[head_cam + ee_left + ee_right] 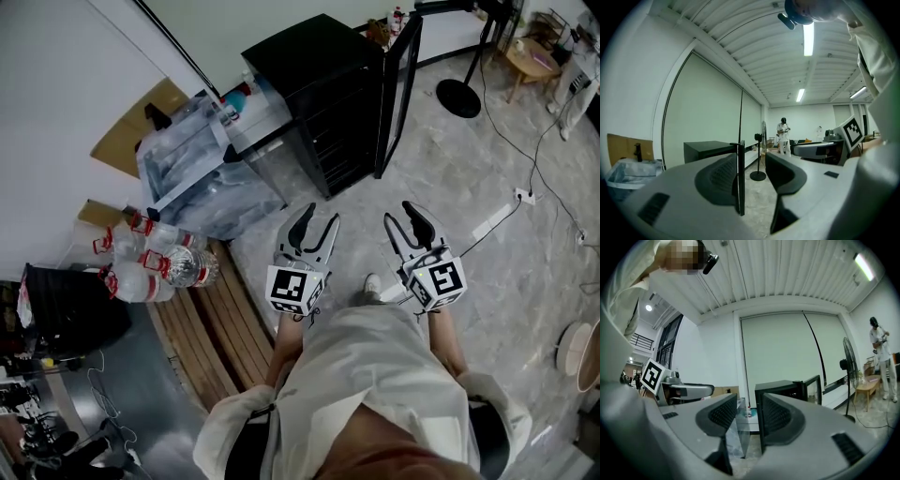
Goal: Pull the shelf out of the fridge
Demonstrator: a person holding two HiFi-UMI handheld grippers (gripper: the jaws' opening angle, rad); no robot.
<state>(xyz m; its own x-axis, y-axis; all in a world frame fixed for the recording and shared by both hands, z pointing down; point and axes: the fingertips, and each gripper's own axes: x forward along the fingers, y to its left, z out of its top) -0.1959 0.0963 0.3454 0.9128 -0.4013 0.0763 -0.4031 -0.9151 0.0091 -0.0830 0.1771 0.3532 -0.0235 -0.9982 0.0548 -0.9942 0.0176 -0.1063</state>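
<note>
Barely begun: well apart from the black fridge (314, 61), door (398, 84) swung open and shelf (330, 141) still inside, with left gripper (319, 217) and right gripper (400, 216) both part-open and empty.

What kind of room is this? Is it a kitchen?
Probably a lab or studio, not a kitchen: the black fridge stands on bare floor, a power strip lies nearby, and big water bottles lie in a heap.

Black fridge (319, 66) stands with door (398, 94) open.
</note>
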